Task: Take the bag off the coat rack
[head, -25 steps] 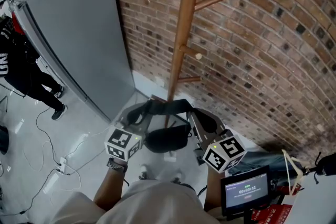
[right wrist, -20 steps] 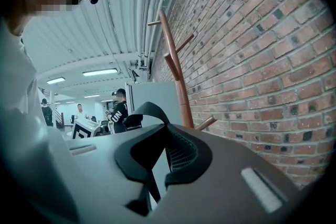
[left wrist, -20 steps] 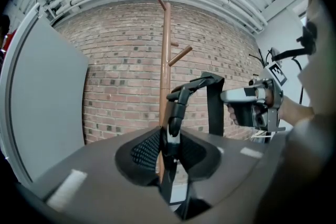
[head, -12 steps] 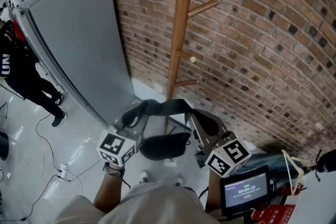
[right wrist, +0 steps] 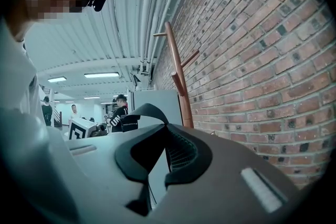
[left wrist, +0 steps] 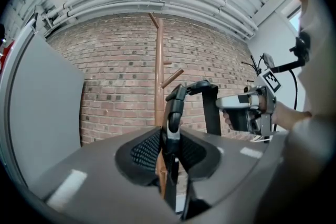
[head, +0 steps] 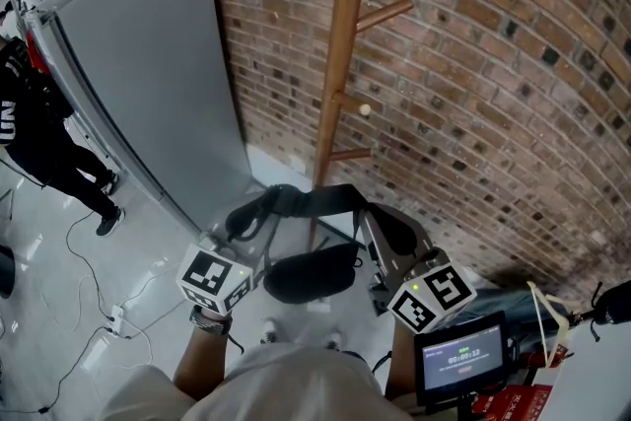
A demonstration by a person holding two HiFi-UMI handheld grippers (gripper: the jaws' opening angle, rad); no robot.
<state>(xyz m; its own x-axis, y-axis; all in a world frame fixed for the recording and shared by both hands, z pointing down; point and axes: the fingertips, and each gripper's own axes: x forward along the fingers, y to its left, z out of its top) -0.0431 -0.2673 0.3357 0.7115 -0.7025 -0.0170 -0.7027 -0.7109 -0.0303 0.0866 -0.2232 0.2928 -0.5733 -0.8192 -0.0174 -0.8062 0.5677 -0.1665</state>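
Clamping is seen at both ends of the strap [head: 314, 201]. The left gripper [left wrist: 170, 136] is closed on it where a grey, hard-looking fitting sits, so its jaws are kept a little apart by that thicker part. The right gripper [right wrist: 164, 139] is pinched nearly flat on thin webbing alone. The strap is stretched between the two like a handle, probably so the load is shared and swinging is checked. Below it the bag [head: 311, 273] is hung: a small, dark, soft pouch, rounded and sagging. It is carried in front of the coat rack [head: 342, 64], and no peg [head: 383, 13] is seen through the strap, so it is judged to be already unhooked. The rack is made of smooth, reddish wood, with a straight pole and slanted pegs. Rough brick wall [head: 493, 94] is seen behind, and a flat grey panel [head: 148, 64] is leaned to the left.
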